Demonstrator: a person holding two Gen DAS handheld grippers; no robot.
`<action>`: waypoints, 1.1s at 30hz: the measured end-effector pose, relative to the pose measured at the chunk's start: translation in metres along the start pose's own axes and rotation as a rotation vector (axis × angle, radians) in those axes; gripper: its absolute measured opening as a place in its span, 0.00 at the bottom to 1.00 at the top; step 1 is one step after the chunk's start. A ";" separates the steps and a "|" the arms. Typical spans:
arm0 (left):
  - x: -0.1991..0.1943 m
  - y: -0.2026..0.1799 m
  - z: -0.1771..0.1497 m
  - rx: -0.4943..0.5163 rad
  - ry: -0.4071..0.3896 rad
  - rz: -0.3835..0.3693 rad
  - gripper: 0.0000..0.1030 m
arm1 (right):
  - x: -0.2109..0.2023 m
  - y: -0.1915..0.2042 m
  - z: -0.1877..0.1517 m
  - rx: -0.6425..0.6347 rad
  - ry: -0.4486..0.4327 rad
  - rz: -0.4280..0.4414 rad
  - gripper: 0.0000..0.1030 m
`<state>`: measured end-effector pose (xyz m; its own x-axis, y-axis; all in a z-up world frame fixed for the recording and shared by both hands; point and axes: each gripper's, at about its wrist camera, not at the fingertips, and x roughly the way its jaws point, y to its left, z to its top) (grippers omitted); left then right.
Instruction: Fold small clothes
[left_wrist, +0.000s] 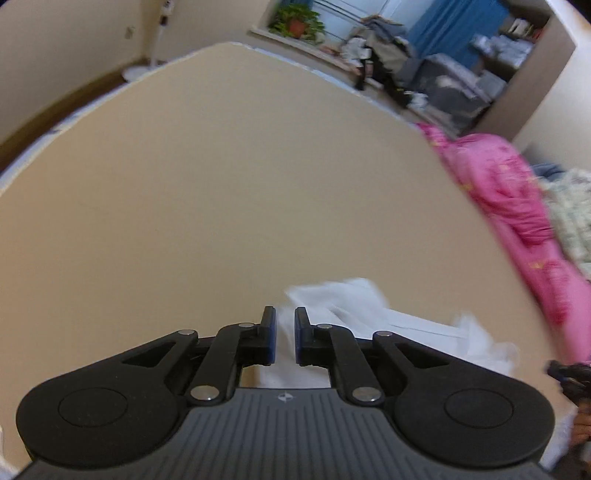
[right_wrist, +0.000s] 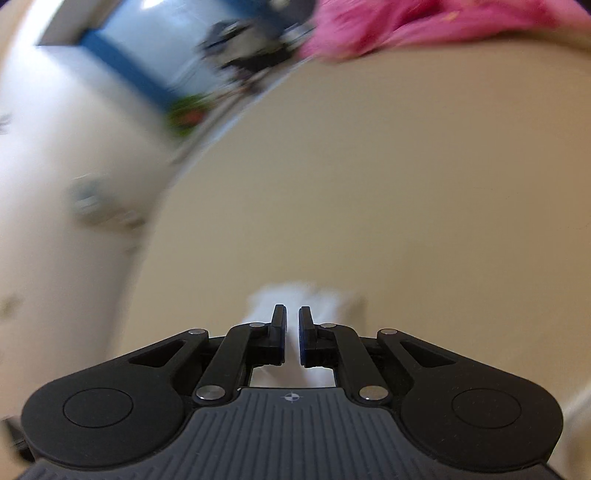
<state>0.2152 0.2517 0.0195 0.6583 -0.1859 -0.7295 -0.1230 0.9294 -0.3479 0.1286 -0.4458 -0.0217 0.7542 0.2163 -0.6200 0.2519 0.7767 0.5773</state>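
A small white garment (left_wrist: 373, 317) lies on the beige surface (left_wrist: 221, 184), stretching from my left gripper to the right. My left gripper (left_wrist: 284, 338) has its jaws nearly closed with white cloth between them, so it is shut on the garment's edge. The right gripper shows as a dark shape (left_wrist: 569, 380) at the far right edge of the left wrist view. In the blurred right wrist view, my right gripper (right_wrist: 292, 336) is likewise nearly closed on the white garment (right_wrist: 325, 299), which bunches just past the fingertips.
A pink quilt (left_wrist: 517, 206) and a patterned blanket (left_wrist: 569, 210) lie along the right side of the surface. The surface's far edge (left_wrist: 229, 46) drops to the floor, with clutter and a plant (left_wrist: 297, 20) beyond.
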 end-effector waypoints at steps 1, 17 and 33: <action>0.009 0.007 -0.004 -0.022 0.026 0.004 0.14 | 0.007 -0.005 -0.004 0.013 -0.007 0.016 0.18; 0.068 -0.008 -0.007 0.056 0.131 0.042 0.35 | 0.097 0.051 -0.029 -0.374 0.117 -0.012 0.33; 0.070 -0.039 0.012 0.158 -0.127 0.096 0.00 | 0.080 0.062 -0.015 -0.332 -0.168 -0.066 0.02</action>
<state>0.2753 0.2066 -0.0111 0.7387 -0.0622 -0.6712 -0.0784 0.9811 -0.1772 0.1959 -0.3717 -0.0436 0.8391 0.0809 -0.5380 0.1136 0.9410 0.3187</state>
